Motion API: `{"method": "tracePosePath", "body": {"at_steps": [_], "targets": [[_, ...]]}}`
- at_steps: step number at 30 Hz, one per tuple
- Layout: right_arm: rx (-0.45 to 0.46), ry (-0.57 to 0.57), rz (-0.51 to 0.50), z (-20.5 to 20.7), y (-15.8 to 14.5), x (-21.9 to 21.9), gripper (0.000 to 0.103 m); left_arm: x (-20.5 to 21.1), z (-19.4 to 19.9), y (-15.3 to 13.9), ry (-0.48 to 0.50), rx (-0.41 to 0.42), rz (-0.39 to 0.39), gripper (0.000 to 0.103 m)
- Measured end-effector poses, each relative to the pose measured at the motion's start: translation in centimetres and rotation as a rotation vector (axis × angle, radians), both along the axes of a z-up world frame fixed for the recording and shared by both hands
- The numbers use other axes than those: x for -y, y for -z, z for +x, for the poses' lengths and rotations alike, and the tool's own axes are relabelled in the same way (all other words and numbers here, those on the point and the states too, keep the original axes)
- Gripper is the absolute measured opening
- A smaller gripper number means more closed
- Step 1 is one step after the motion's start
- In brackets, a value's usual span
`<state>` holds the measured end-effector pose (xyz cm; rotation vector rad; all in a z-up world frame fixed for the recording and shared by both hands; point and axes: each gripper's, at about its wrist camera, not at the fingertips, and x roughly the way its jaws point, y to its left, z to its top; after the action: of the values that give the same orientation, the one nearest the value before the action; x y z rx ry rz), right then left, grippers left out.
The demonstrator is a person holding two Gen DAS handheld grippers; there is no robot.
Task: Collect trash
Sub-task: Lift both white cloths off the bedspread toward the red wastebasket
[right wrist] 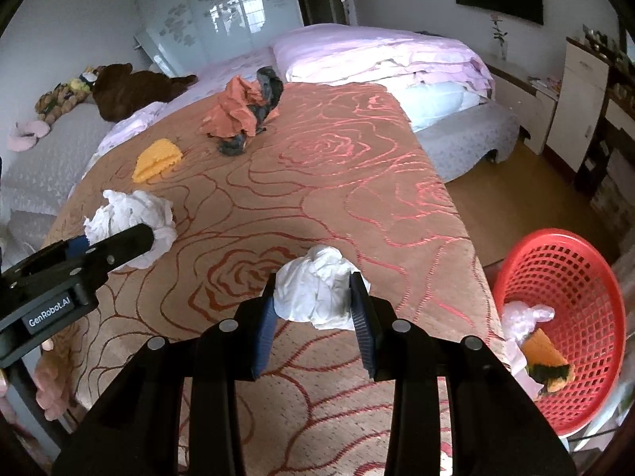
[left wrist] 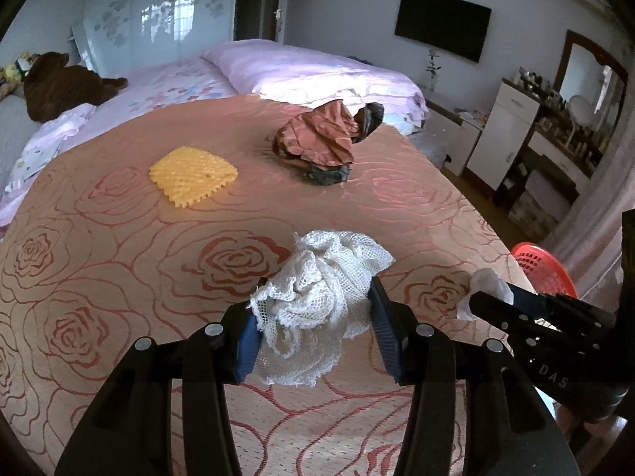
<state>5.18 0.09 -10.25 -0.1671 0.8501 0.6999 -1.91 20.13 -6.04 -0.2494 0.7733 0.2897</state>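
Observation:
My left gripper [left wrist: 315, 309] is shut on a crumpled white mesh net [left wrist: 317, 297], held just above the rose-patterned bedspread [left wrist: 119, 277]. The net also shows in the right wrist view [right wrist: 131, 218], beside the left gripper [right wrist: 119, 244]. My right gripper [right wrist: 317, 301] is shut on a white tissue wad [right wrist: 317, 293]; the wad also shows in the left wrist view [left wrist: 486, 281]. A yellow foam mat piece [left wrist: 192, 176] and a crumpled orange-and-grey wrapper [left wrist: 325, 142] lie further up the bed. A red basket [right wrist: 571, 309] stands on the floor at right and holds some trash.
A pink duvet [left wrist: 317, 71] is piled at the head of the bed. A brown plush bear [left wrist: 59, 83] lies at the far left. A dresser with a mirror [left wrist: 555, 119] stands along the right wall. The bed's edge drops to wooden floor [right wrist: 516, 206] on the right.

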Motion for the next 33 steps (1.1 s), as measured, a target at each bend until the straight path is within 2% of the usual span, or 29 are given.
{"method": "tracePosePath", "body": {"at_steps": [21, 33], "targets": [[0.038, 0.045, 0.034, 0.2, -1.6, 2.6, 0.034, 3.0, 0.7, -0.2, 0.074, 0.003, 0.030, 0.047], [0.088, 0.108, 0.038, 1.1, -4.0, 5.7, 0.034, 4.9, 2.3, -1.3, 0.136, 0.016, 0.038, 0.047]]}}
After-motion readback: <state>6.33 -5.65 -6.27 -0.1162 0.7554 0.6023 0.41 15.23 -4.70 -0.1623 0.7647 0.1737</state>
